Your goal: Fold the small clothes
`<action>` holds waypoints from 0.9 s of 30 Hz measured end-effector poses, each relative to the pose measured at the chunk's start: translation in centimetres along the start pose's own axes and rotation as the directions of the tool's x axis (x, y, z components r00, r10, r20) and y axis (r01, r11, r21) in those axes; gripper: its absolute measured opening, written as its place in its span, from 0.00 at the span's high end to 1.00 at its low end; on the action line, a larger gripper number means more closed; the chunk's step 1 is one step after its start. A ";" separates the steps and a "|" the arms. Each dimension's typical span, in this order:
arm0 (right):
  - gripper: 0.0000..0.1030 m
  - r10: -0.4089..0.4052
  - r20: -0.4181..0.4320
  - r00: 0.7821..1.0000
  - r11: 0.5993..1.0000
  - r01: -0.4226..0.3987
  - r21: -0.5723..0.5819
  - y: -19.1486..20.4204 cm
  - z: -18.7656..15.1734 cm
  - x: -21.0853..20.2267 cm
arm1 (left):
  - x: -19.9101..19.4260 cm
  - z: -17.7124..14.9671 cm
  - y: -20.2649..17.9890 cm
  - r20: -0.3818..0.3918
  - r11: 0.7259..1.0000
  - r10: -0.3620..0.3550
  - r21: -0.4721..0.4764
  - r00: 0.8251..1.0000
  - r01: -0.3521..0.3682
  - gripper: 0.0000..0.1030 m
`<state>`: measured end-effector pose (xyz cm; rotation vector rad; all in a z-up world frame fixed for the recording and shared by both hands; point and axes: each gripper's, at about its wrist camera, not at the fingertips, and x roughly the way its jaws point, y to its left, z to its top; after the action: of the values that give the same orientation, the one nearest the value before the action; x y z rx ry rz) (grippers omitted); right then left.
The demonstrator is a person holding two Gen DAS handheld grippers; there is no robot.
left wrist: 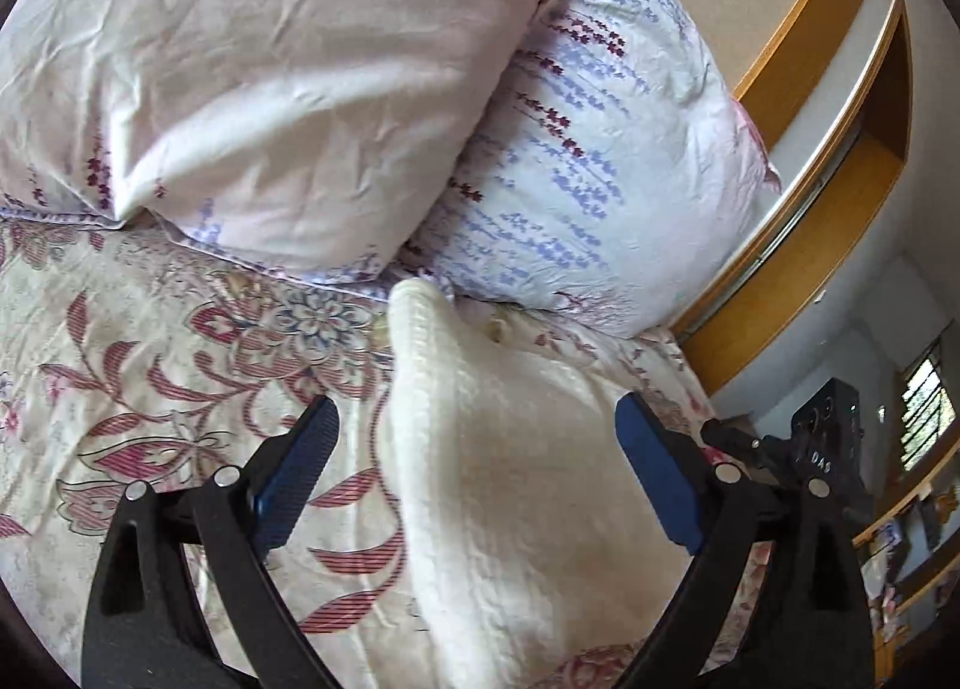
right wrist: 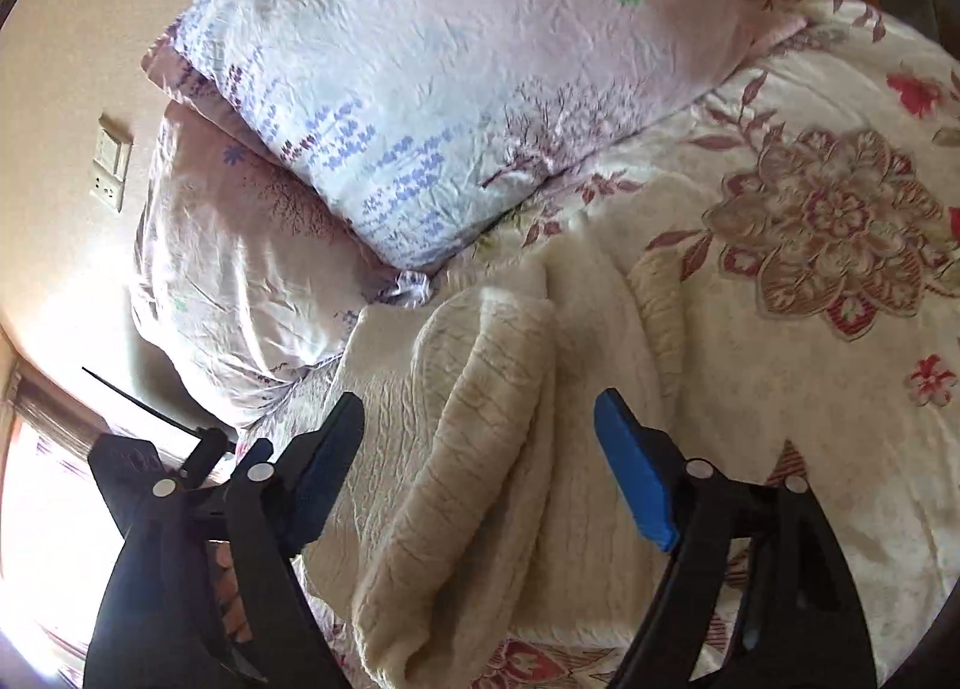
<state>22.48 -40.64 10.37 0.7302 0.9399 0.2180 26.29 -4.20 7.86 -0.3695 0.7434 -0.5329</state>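
Knit garment (left wrist: 510, 449) lying on bedspread (left wrist: 180, 359), two pillows (left wrist: 270, 89) stacked behind it, upper pillow overlapping lower pillow (left wrist: 600, 179), wooden shelf (left wrist: 840, 149) beyond pillows, wall socket (right wrist: 111, 167) left of pillows in right wrist view.

Pillows (left wrist: 288, 89) block far side (stacked); bedspread (left wrist: 150, 329) left of garment (left wrist: 510, 479) free.

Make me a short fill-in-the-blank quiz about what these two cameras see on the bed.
1. The cream garment lies on a bedspread printed with ____.
2. Behind the garment, two ____ lean against each other.
3. The left gripper has its jaws ____, with nothing pinched.
4. The pads on the right gripper are coloured ____.

Missing words: flowers; pillows; open; blue
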 end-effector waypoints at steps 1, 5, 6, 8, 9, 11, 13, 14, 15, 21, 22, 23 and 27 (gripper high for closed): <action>0.34 -0.007 -0.024 1.000 1.000 0.007 0.012 -0.1 -0.1 0.7 | 0.1 -0.4 0.6 0.005 1.000 0.017 0.002 1.000 -0.017 0.09; 0.37 -0.031 -0.076 0.997 0.999 0.033 0.024 -0.3 -0.5 2.5 | 0.2 -1.4 2.0 0.010 1.000 0.009 0.009 1.000 -0.009 0.08; 0.41 -0.030 -0.086 0.996 0.999 0.033 0.027 -0.3 -0.6 2.8 | 0.4 -1.6 2.0 0.008 1.000 0.020 0.017 1.000 -0.020 0.04; 0.53 -0.027 -0.098 0.995 0.999 0.030 0.020 -0.1 -0.7 3.4 | 0.6 -1.7 2.0 0.011 0.999 0.041 0.029 0.999 -0.041 0.02; 0.64 -0.024 -0.103 0.994 1.000 0.026 0.014 0.0 -0.7 3.7 | 0.7 -1.6 2.1 0.009 0.999 0.038 0.031 0.999 -0.038 0.02; 0.81 -0.026 -0.114 0.993 1.000 0.025 -0.012 0.4 -0.8 4.3 | 0.7 -1.6 2.3 0.007 0.999 0.031 0.019 0.999 -0.031 0.02; 0.85 -0.046 -0.098 0.994 0.997 0.041 -0.058 1.0 -0.9 4.6 | 0.7 -1.6 2.6 0.004 1.000 0.026 0.005 1.000 -0.026 0.02; 0.85 -0.062 -0.080 0.995 0.994 0.054 -0.093 1.5 -0.8 4.5 | 0.7 -1.7 2.7 0.000 1.000 0.026 0.002 1.000 -0.026 0.02; 0.86 -0.076 -0.053 0.996 0.989 0.068 -0.134 2.3 -0.8 4.2 | 0.7 -1.7 2.7 -0.002 1.000 0.028 0.003 1.000 -0.027 0.02; 0.87 -0.120 0.155 0.981 0.929 0.165 -0.330 6.9 0.3 0.7 | 0.7 -1.9 1.9 0.015 0.996 0.066 0.053 0.998 -0.066 0.02; 0.87 -0.129 0.175 0.976 0.919 0.184 -0.348 7.3 0.5 0.4 | 0.7 -2.0 1.6 0.022 0.993 0.088 0.075 0.996 -0.090 0.02; 0.87 -0.138 0.184 0.973 0.912 0.198 -0.358 7.4 0.6 0.2 | 0.8 -2.2 1.2 0.030 0.988 0.116 0.102 0.993 -0.119 0.02; 0.87 -0.175 0.177 0.968 0.915 0.227 -0.334 5.9 0.9 0.7 | 1.3 -2.7 -0.4 0.053 0.943 0.259 0.203 0.965 -0.264 0.02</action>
<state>24.38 -36.35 14.13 0.3094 0.8032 0.1437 25.03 -5.64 5.49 -0.0790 0.6919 -0.3496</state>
